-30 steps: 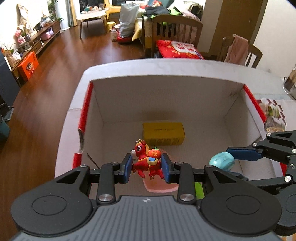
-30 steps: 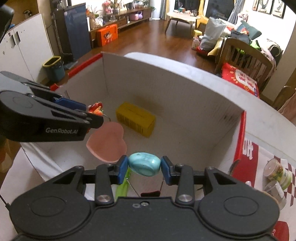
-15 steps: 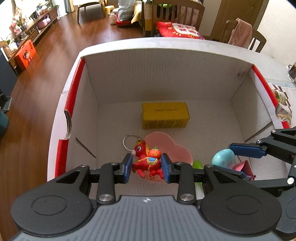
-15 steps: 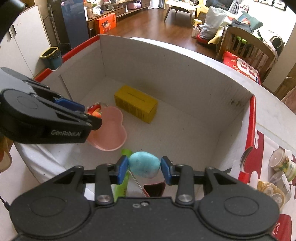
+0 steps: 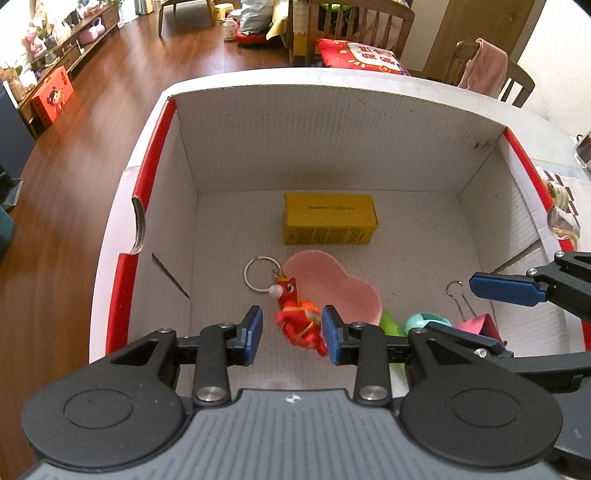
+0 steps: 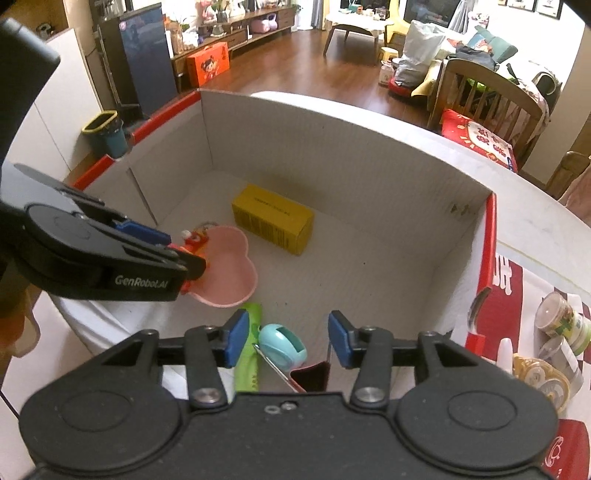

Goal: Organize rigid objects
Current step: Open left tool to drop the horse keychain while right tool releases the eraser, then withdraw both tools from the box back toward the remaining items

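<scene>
A white cardboard box (image 5: 332,147) with red edges holds the objects. My left gripper (image 5: 291,334) is open over its near side; the red horse keychain (image 5: 295,317) lies loose between the pads, its ring (image 5: 260,275) beside a pink heart dish (image 5: 332,291). My right gripper (image 6: 286,338) is open above a teal round object (image 6: 282,345) that rests on the box floor, also seen in the left wrist view (image 5: 424,321). A yellow carton (image 5: 330,223) lies at the back, also in the right wrist view (image 6: 273,223).
A green packet (image 6: 249,347), a binder clip (image 5: 458,299) and a pink folded piece (image 5: 476,325) lie in the box's near right corner. Jars and cups (image 6: 561,325) stand on the table right of the box. Chairs (image 5: 347,22) stand beyond.
Both grippers have opened. The horse keychain and the teal object have dropped from the pads onto the box floor. Both grippers sit deeper over the box.
</scene>
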Demonstrator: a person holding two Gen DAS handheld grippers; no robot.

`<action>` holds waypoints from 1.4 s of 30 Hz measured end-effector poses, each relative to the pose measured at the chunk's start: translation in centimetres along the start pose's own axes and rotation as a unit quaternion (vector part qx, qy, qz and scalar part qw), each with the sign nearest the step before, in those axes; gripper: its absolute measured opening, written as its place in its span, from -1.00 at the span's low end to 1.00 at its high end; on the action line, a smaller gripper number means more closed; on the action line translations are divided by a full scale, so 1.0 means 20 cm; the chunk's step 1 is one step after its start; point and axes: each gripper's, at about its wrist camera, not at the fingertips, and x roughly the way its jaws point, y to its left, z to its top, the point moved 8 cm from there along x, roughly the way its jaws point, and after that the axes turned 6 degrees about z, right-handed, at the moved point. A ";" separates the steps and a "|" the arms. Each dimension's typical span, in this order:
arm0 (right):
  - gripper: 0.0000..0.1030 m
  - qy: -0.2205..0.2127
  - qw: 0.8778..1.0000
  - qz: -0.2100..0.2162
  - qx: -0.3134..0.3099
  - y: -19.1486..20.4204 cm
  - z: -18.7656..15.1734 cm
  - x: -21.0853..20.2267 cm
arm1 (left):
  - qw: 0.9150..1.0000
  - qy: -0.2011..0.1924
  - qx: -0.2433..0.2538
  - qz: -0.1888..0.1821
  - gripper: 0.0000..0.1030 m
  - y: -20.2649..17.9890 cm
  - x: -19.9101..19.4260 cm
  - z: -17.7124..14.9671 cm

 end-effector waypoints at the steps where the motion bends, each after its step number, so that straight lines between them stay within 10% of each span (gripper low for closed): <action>1: -0.06 -0.003 1.000 0.002 0.002 0.00 0.00 -0.01 | 1.000 -0.002 -0.001 0.000 -0.23 0.00 -0.01 0.00; 29: 0.54 -0.102 0.993 0.042 0.049 -0.06 -0.06 -0.47 | 0.995 -0.094 -0.012 0.000 -0.02 -0.05 -0.45 -0.03; 32: 0.64 -0.113 0.991 0.049 0.047 -0.06 -0.07 -0.52 | 0.995 -0.102 -0.020 -0.007 0.27 -0.06 -0.50 -0.04; 42: 0.85 -0.148 0.986 0.069 0.026 -0.06 -0.16 -0.70 | 0.991 -0.128 -0.027 -0.015 0.38 -0.19 -0.64 -0.09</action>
